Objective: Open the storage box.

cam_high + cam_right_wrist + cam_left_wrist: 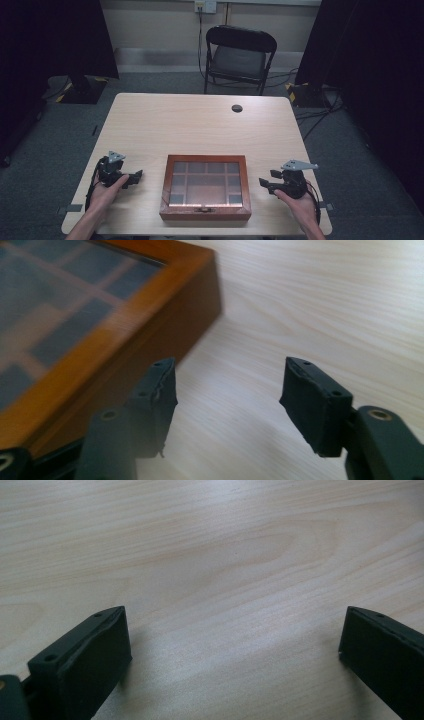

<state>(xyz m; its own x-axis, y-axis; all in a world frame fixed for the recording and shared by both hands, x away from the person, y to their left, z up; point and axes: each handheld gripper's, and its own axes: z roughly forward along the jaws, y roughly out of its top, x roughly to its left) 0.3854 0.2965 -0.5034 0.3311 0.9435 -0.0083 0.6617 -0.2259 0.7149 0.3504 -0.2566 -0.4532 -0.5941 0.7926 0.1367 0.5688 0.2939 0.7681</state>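
The right gripper (266,183) is held just off the right side of the wooden box (205,187), its jaws partly apart with nothing between them; in the right gripper view the box's right wall (150,335) runs close alongside the jaw nearest it, though whether that jaw touches the wood cannot be told. The left gripper (136,177) is held on the opposite side of the box, a little farther from its left wall, jaws spread wide over bare table (210,555) and likewise empty. The box sits at the near middle of the table (200,120), flat on its base, lid down, a glass pane (205,183) in the lid showing a grid of compartments beneath. It is nearly square, slightly wider than deep, so its longer axis runs left to right between the two grippers. A small metal clasp (202,209) sits at the centre of the near wall, so the box faces the person and its hinge side most likely lies along the far edge. Both grippers point inward at the box from either flank. Judgement: the right gripper is the nearer, and any opening move would turn on reaching the clasp on the near wall, which lies toward the person from both tools rather than straight ahead of either.
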